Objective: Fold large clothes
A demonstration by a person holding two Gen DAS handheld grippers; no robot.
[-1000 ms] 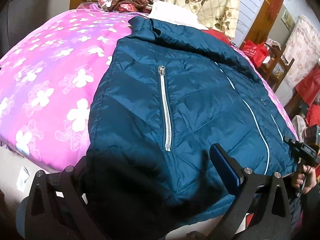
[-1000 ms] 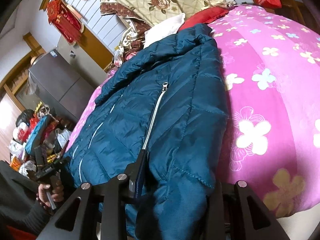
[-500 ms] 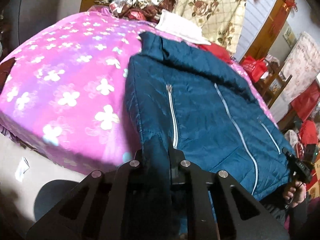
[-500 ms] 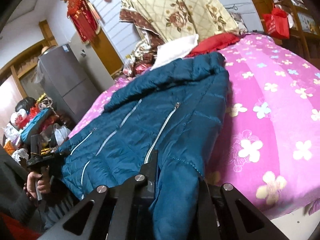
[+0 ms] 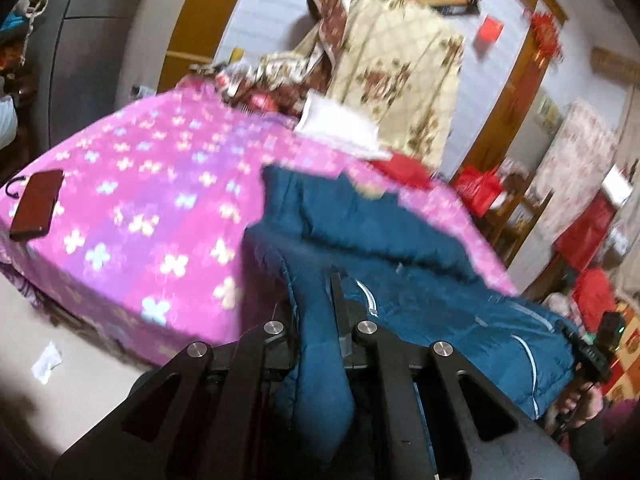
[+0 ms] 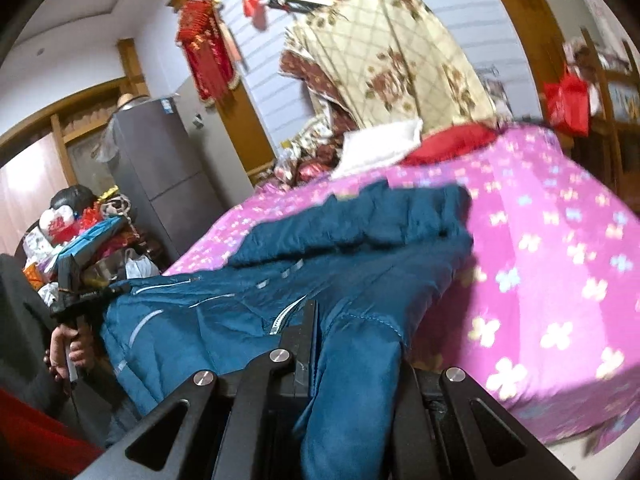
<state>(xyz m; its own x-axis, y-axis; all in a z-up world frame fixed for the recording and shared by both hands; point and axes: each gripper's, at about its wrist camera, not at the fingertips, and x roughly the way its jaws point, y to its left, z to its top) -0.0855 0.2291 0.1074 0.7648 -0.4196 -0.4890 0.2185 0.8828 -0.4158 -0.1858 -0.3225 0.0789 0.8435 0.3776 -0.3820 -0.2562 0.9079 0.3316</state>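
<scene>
A dark teal quilted jacket (image 5: pixel 400 248) with silver zippers lies front-up on a pink flowered bedspread (image 5: pixel 152 184). My left gripper (image 5: pixel 320 292) is shut on the jacket's bottom hem at one corner, and a fold of fabric hangs down between its arms. In the right wrist view the same jacket (image 6: pixel 320 252) is lifted at its near edge, with my right gripper (image 6: pixel 324 320) shut on the hem's other corner. The hem is raised off the bed between both grippers, while the collar rests on the bedspread (image 6: pixel 560 240). Each view shows the other gripper in a hand at the frame's edge.
A dark phone (image 5: pixel 38 204) lies on the bed's left corner. A white pillow (image 5: pixel 340 128), a red cloth and a cream floral quilt (image 5: pixel 400 64) pile up at the bed's head. A grey fridge (image 6: pixel 160 168) and cluttered bags stand beside the bed. Paper scrap (image 5: pixel 46 362) on the floor.
Both grippers closed on the jacket's bottom hem, then rose and lifted it off the bed. The views now look higher, toward the wall.
</scene>
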